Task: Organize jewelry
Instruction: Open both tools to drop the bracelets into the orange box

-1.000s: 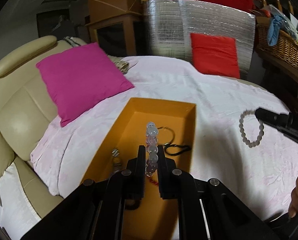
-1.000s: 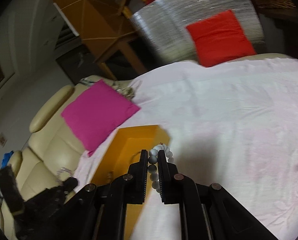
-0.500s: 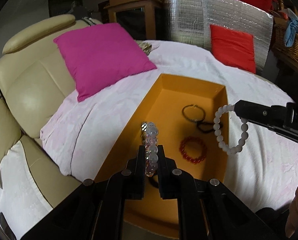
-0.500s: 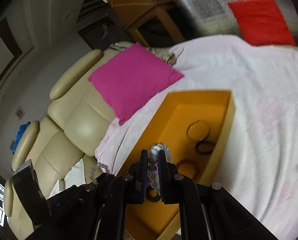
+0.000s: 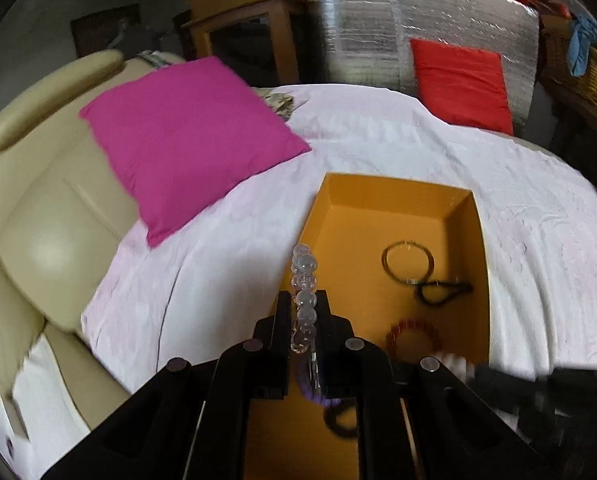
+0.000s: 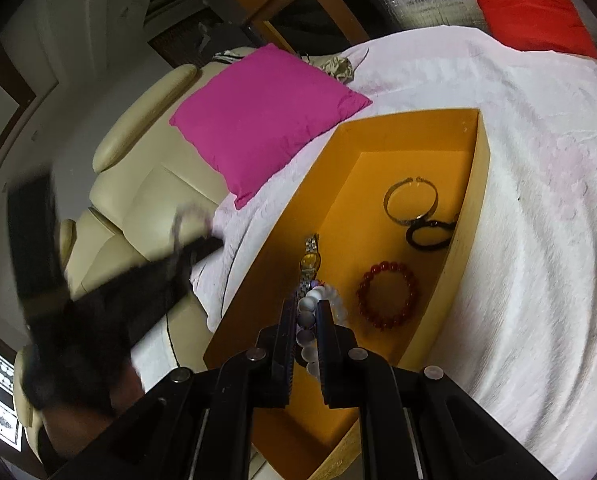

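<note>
An orange box (image 5: 398,196) (image 6: 476,184) sits on a white-covered table. Inside lie a thin metal bangle (image 6: 410,202), a black loop (image 6: 428,234), a red bead bracelet (image 6: 386,300) and a wristwatch (image 6: 309,258). My left gripper (image 5: 304,308) is shut on a clear bead bracelet (image 5: 304,276) over the box's left wall. My right gripper (image 6: 304,316) is shut on a white bead bracelet (image 6: 318,300) above the box's near end. In the right wrist view the left gripper (image 6: 194,240) is blurred at left.
A magenta cushion (image 5: 186,136) lies on a beige sofa (image 5: 38,208) left of the table. A red cushion (image 5: 462,80) leans on a silver panel (image 5: 378,28) at the back. A wicker basket (image 5: 586,68) stands at far right. White cloth (image 6: 538,200) covers the table.
Both grippers have moved over the orange box with their bracelets. The right gripper came from the open cloth on the right to the box's near end; the left shifted toward its left wall.
</note>
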`<action>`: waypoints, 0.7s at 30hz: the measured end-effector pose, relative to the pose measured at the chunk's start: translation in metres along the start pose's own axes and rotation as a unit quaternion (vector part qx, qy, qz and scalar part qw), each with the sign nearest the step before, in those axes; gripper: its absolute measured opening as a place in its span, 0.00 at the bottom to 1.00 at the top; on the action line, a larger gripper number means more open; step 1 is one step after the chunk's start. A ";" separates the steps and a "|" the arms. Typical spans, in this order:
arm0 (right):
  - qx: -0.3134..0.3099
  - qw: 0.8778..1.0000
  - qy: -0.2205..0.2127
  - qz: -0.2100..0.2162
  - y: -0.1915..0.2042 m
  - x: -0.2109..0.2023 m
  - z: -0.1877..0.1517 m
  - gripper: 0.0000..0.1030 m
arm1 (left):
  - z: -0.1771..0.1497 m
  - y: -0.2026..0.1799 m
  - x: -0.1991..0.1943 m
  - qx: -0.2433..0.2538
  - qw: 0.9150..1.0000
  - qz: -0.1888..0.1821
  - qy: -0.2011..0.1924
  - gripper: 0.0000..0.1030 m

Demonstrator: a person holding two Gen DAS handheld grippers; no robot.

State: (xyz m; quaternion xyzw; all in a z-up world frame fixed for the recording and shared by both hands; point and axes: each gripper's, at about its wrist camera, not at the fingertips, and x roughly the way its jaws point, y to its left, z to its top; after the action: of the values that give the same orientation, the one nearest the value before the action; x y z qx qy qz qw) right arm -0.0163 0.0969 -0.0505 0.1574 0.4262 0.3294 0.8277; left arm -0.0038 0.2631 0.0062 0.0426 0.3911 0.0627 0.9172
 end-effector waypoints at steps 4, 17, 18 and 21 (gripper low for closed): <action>-0.013 1.000 -0.003 -0.006 0.001 0.001 -0.005 0.11 | 0.020 -0.008 0.026 0.019 0.999 -0.026 0.015 0.10; -0.005 1.000 -0.010 0.011 -0.007 0.004 -0.021 0.11 | 0.032 -0.058 0.095 0.124 0.987 -0.030 0.098 0.10; -0.004 1.000 -0.007 0.013 -0.008 0.005 -0.022 0.11 | 0.031 -0.059 0.098 0.125 0.986 -0.029 0.104 0.11; -0.002 1.000 -0.011 0.013 -0.010 0.004 -0.024 0.14 | 0.032 -0.060 0.103 0.121 0.986 -0.022 0.111 0.11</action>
State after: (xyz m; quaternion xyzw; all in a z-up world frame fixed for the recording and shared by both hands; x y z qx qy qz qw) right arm -0.0297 0.0924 -0.0722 0.1646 0.4141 0.3393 0.8284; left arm 0.0951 0.2177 -0.0532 0.1372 0.4961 -0.0005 0.8573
